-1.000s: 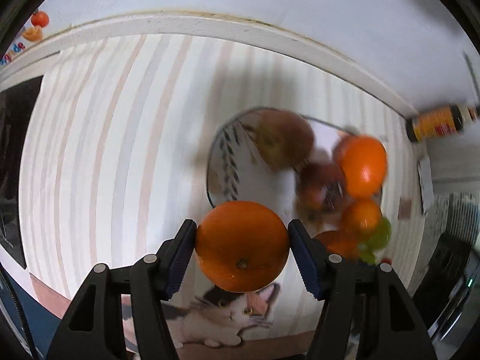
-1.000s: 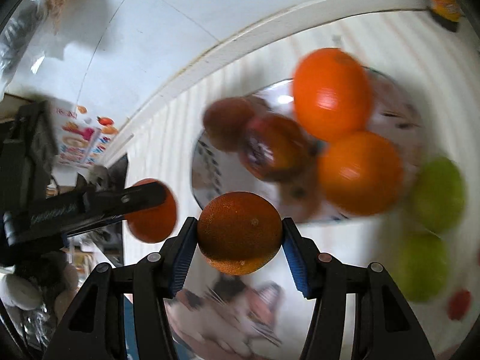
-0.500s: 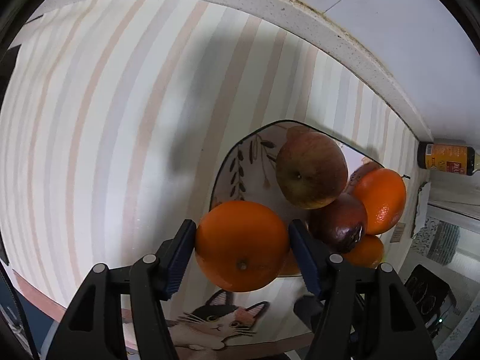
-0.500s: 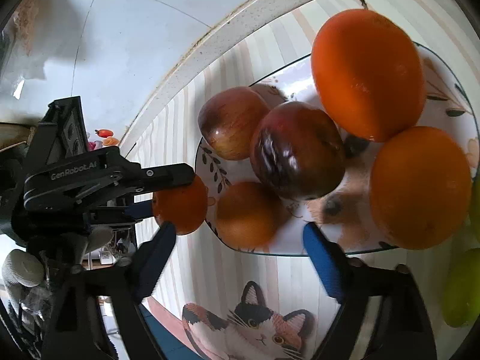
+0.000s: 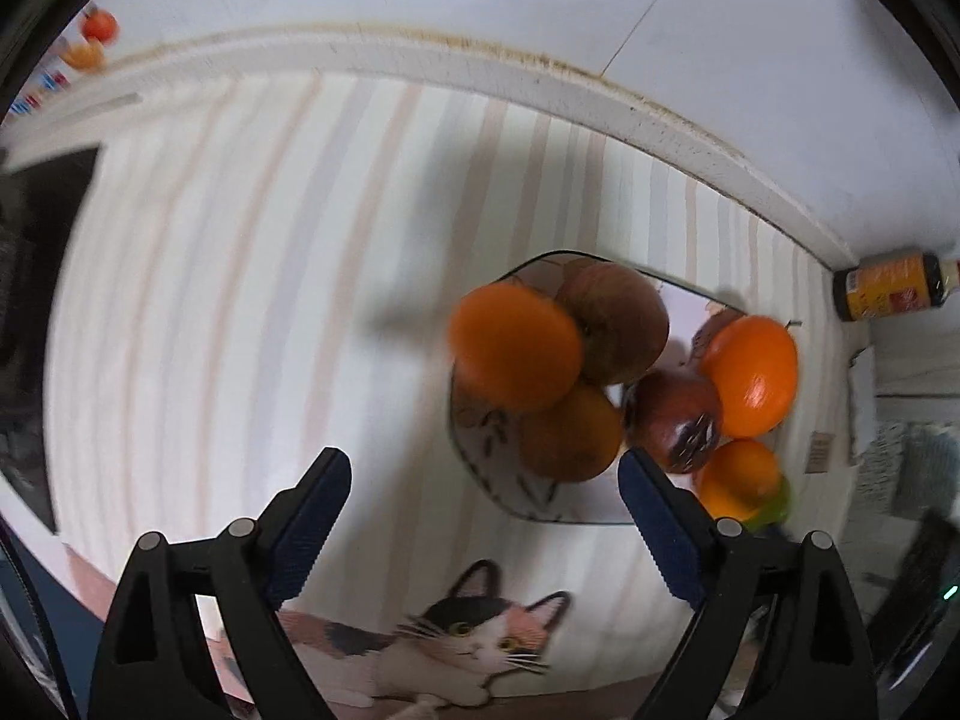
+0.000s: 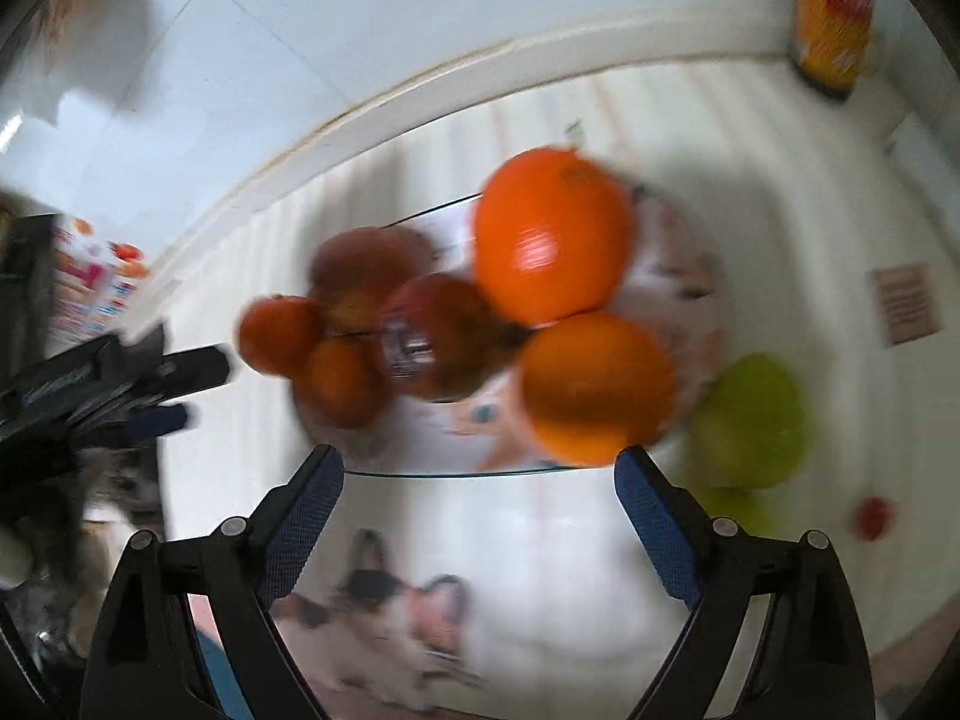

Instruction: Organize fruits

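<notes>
We hold two black grippers with blue padded fingers above a striped tablecloth printed with a cat. The left gripper [image 5: 485, 477] points straight down, and its jaws, which have just been opening, stand wide apart with nothing between them. The right gripper [image 6: 479, 477] has also just been opening and is likewise released and empty.

The white patterned plate [image 5: 480, 429] lies ahead and to the right of the left gripper, heaped with fruit: a blurred round orange [image 5: 515, 345] on its near-left edge against a brownish-red apple [image 5: 618, 318], plus more oranges and a dark red fruit.

Two yellow-green round fruits [image 6: 750, 420] are off the plate, on the cloth just beyond its right rim. We judge these the next to gather: they lie ahead and right of the right gripper, clearly nearer to it than to the left, which barely sees them.
</notes>
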### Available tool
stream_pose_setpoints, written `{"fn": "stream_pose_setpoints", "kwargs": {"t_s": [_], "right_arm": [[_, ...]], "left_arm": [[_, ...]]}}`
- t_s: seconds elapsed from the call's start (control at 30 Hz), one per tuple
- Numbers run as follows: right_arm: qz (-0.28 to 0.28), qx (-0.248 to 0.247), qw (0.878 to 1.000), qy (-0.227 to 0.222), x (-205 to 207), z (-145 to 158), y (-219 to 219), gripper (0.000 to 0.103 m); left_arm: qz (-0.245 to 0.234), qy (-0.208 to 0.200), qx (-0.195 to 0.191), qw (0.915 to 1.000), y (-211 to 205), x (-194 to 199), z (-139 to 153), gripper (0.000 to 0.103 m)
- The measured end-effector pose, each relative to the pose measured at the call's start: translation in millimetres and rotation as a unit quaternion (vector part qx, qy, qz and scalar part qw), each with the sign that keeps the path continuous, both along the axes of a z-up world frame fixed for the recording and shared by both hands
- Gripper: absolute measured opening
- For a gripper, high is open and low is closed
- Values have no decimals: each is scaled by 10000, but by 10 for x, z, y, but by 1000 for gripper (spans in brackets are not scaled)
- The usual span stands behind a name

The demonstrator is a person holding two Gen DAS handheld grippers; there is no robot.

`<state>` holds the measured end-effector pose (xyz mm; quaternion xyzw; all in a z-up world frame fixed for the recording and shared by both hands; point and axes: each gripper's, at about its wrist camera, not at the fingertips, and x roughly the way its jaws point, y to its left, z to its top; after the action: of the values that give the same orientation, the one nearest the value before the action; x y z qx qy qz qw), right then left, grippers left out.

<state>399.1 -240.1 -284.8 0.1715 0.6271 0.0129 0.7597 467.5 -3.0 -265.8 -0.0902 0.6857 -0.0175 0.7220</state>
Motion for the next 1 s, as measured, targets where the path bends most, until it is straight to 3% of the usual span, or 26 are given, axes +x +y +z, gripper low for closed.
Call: {"fn": "stream_pose_setpoints", "kwargs": {"t_s": [0.23,0.67,1.0], "right_arm": [[268,-900,9952,-275,-177,317,-77,94],[456,-1146,9884,-889,-754,1109,47,94],[385,-1168,9833,-1338,-1217,1674,122,94]], "left_arm": [[-237,-743,641,9949,-147,-480,326,91],[-473,-1883,1018,9757,-281,-1208,1038,91],[-499,-2436,909,9643,-206,-1701,1541,91]]}}
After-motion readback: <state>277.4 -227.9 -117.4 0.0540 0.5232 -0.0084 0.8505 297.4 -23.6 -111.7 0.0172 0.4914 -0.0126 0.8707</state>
